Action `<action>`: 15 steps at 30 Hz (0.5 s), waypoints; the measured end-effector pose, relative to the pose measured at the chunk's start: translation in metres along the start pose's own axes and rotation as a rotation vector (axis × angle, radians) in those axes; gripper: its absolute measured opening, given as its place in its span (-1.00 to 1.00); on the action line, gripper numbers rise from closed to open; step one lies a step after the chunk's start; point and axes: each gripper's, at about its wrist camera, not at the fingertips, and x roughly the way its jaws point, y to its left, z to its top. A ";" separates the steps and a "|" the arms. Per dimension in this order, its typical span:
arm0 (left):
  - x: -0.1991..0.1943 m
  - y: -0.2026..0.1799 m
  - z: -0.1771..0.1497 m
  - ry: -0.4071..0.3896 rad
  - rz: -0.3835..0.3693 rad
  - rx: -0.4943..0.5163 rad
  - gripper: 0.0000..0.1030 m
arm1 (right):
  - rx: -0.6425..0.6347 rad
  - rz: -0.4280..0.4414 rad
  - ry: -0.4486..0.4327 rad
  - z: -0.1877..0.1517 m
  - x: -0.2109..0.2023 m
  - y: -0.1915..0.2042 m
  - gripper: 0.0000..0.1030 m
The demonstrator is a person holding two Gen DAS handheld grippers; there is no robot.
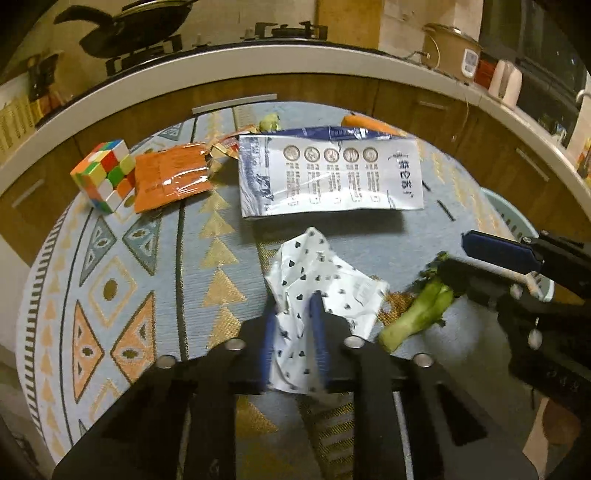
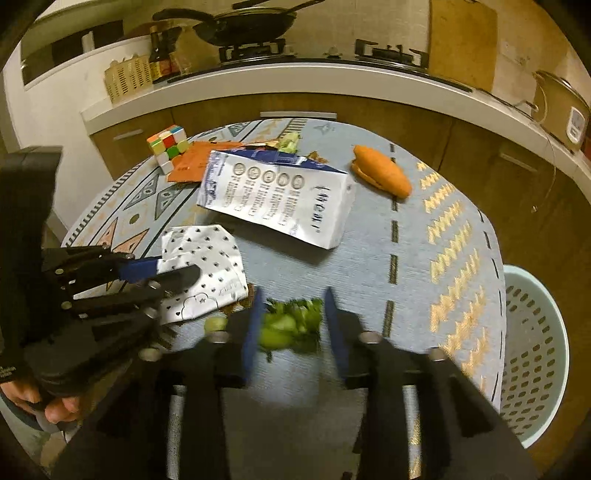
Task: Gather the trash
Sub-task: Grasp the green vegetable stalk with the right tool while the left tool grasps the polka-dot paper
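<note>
kitchen, round patterned table | my left gripper pinched on heart-print paper | my right gripper half-wide, straddling bok choy, pads apart from it | basket at table's right edge | risk: thin paper tears/slips if lifted fast

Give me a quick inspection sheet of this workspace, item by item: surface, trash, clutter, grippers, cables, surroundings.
Surface: round table under a patterned blue cloth.
Job's things: white spotted wrapper; blue-and-white carton lying flat; orange packet; green vegetable stalk; orange peel-like piece; small green scrap at the far edge.
Clutter: colour cube beside the orange packet.
Grippers: left gripper shut on the white spotted wrapper; right gripper open, jaws either side of the green vegetable stalk.
Cables: cord hanging from the counter.
Surroundings: pale perforated basket beside the table; stove with pan; pot.
</note>
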 end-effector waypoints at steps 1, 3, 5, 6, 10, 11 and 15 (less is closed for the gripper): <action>-0.003 0.003 -0.001 -0.008 -0.006 -0.017 -0.82 | 0.005 -0.002 0.000 -0.001 -0.001 -0.001 0.02; -0.008 0.010 -0.002 -0.025 0.009 -0.041 -0.84 | 0.018 0.000 0.002 -0.007 -0.007 -0.003 0.02; -0.015 0.018 -0.004 -0.043 0.025 -0.062 -0.85 | 0.047 0.033 0.023 -0.014 -0.010 -0.006 0.02; -0.018 0.021 -0.004 -0.052 0.026 -0.073 -0.85 | 0.066 0.064 0.043 -0.018 -0.010 -0.006 0.02; -0.027 0.033 -0.008 -0.070 0.030 -0.098 -0.85 | 0.117 0.135 0.137 -0.027 0.005 -0.003 0.02; -0.029 0.035 -0.010 -0.071 0.030 -0.102 -0.85 | 0.124 0.131 0.129 -0.026 0.006 -0.001 0.02; -0.032 0.043 -0.014 -0.073 0.029 -0.117 -0.85 | 0.149 0.140 0.132 -0.011 0.017 0.002 0.02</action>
